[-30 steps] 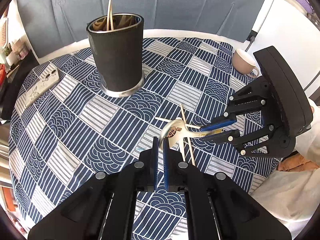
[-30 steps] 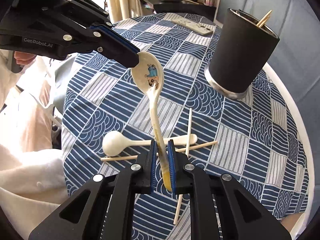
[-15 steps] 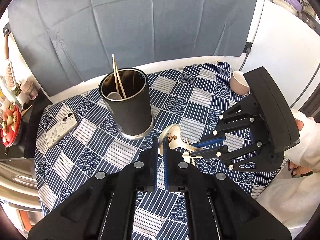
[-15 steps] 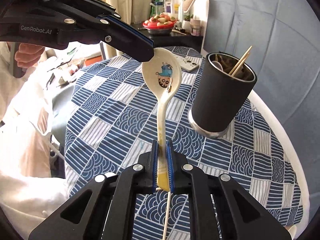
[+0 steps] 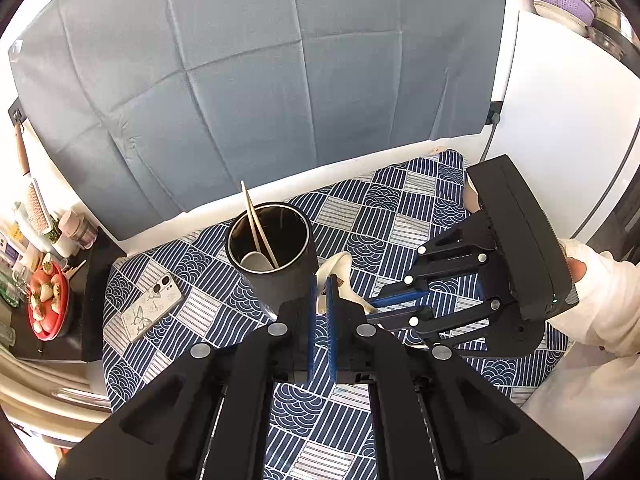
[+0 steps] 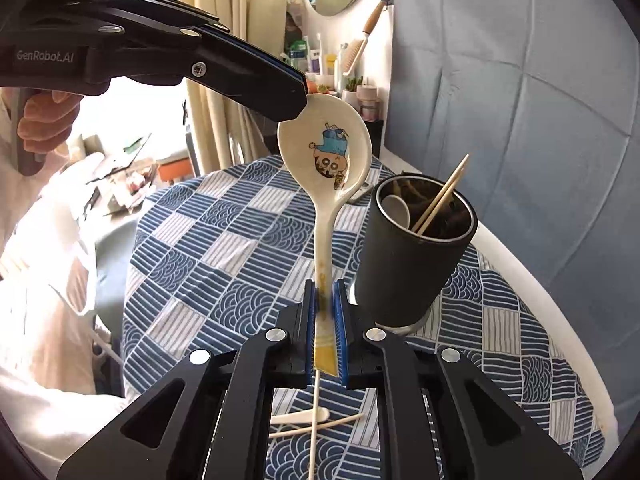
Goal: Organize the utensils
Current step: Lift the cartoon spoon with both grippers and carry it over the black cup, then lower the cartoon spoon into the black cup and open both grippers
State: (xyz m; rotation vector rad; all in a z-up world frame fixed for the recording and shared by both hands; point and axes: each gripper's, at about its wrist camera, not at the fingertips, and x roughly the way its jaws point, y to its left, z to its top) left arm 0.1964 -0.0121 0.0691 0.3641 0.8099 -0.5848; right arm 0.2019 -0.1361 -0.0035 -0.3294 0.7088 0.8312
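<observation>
A cream ceramic spoon [image 6: 325, 160] with a cartoon print is held in the air by both grippers. My right gripper [image 6: 325, 296] is shut on its handle. My left gripper [image 5: 321, 280] is shut on the rim of its bowl [image 5: 334, 270]; it also shows in the right wrist view [image 6: 298, 108]. The black utensil cup [image 6: 412, 256] stands just right of the spoon and holds a white spoon and chopsticks [image 6: 440, 196]. In the left wrist view the cup [image 5: 276, 264] is just left of my left gripper. Another white spoon and loose chopsticks [image 6: 316, 424] lie on the cloth below.
The round table has a blue patterned cloth [image 6: 224, 248]. A phone [image 5: 150, 312] lies left of the cup. A red bowl of fruit [image 5: 46, 300] sits on a side shelf. A grey backdrop [image 5: 260, 80] hangs behind the table.
Both grippers have lifted the cartoon spoon well above the table and toward the cup. The loose spoon and chopsticks stay on the cloth.
</observation>
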